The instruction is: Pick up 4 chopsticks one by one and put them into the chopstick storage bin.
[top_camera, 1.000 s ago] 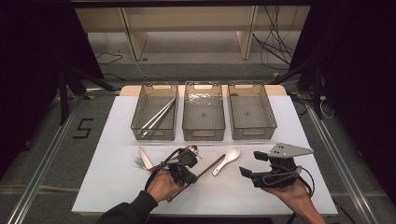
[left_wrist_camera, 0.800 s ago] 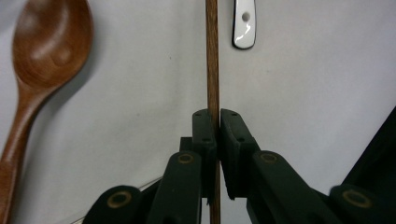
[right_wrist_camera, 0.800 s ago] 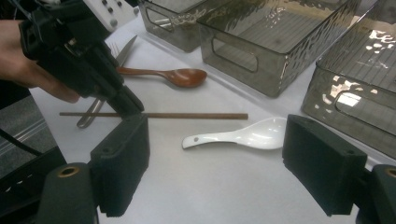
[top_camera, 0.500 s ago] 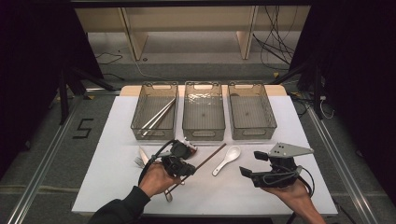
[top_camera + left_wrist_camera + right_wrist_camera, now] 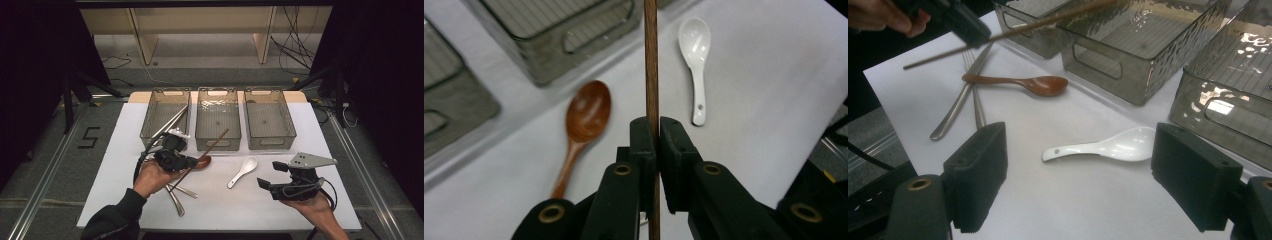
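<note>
Worktop: plain white cover, pale wood showing at the far edge. Three bins: smoky grey translucent plastic with a rippled, dimpled surface pattern. Chopstick: dark brown wood. Wooden spoon: glossy reddish-brown. Ceramic spoon: glossy white. Fork and adjoining utensil handle: silver metal. Left tool and right tool: matte black jaws with brass-coloured rivets; grey plate on the right tool. Floor: grey, marked with a black "5".
</note>
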The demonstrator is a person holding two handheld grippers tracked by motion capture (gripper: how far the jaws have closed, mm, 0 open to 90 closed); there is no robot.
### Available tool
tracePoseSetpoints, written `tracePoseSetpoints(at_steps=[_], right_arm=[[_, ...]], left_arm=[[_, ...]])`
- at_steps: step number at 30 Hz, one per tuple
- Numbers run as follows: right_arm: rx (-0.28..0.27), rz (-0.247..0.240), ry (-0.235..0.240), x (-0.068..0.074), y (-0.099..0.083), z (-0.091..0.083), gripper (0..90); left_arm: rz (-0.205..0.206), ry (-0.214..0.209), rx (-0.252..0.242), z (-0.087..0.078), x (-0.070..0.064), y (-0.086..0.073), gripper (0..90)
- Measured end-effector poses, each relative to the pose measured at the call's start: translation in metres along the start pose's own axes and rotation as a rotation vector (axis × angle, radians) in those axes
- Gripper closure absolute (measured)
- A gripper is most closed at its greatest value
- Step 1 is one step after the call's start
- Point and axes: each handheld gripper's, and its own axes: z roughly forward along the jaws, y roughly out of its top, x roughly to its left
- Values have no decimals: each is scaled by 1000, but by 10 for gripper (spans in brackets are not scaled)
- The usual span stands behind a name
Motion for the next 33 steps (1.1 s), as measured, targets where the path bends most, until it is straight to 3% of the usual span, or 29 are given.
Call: tracePoseSetpoints(at_steps=[4,7,13,33], right_arm=[[-3,5,1,-1,0,0,236],[0,8,1,-1,0,0,236],[1,6,3,-1,0,1,236],[0,11,8,-2,0,2,236]], left_arm=[[-36,21,-43,-8,15,2,846],[-79,13,-78,-12,28,2,846],[-138,42,-115,-17,54,2,846],[-205,118,-213,-30,105,30,845]])
